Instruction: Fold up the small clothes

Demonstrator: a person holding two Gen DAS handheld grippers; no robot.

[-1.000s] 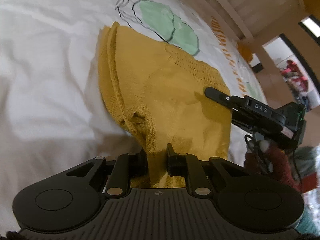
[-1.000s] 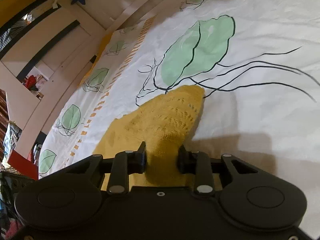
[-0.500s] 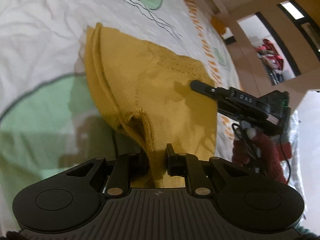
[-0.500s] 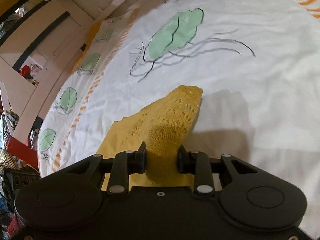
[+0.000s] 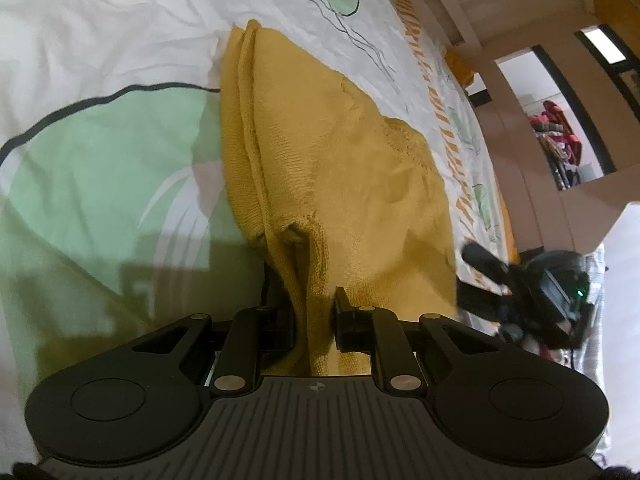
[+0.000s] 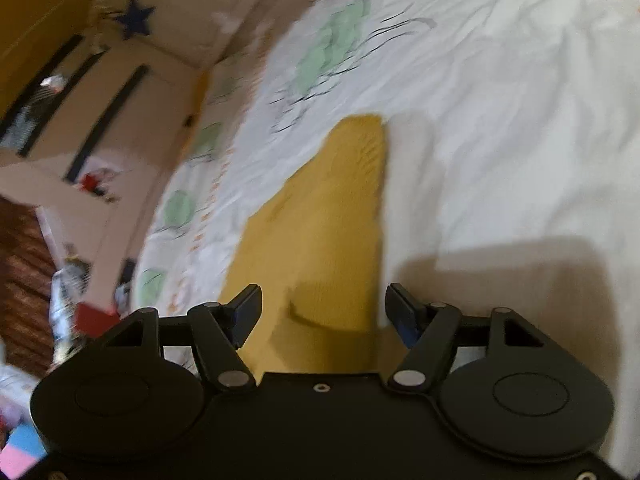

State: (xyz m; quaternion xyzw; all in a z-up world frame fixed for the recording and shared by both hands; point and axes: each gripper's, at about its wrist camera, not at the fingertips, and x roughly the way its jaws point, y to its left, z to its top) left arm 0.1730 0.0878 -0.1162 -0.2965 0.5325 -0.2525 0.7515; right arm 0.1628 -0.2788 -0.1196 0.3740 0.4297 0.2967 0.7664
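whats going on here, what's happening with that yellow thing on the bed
A person with a handheld gripper in each hand is folding a small mustard-yellow knit garment on a white bedsheet printed with green leaves. The left gripper is pinching a bunched edge of the knit. The right gripper is opening its jaws: the yellow fabric lies between them, but the pads are clear of it. Most of the garment lies flat on the sheet.

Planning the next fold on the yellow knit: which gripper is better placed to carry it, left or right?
Left, probably. The left gripper is clamped on a bunched edge of the yellow knit. The right gripper has its jaws opening, pads off the cloth, so it would need to regrasp first.
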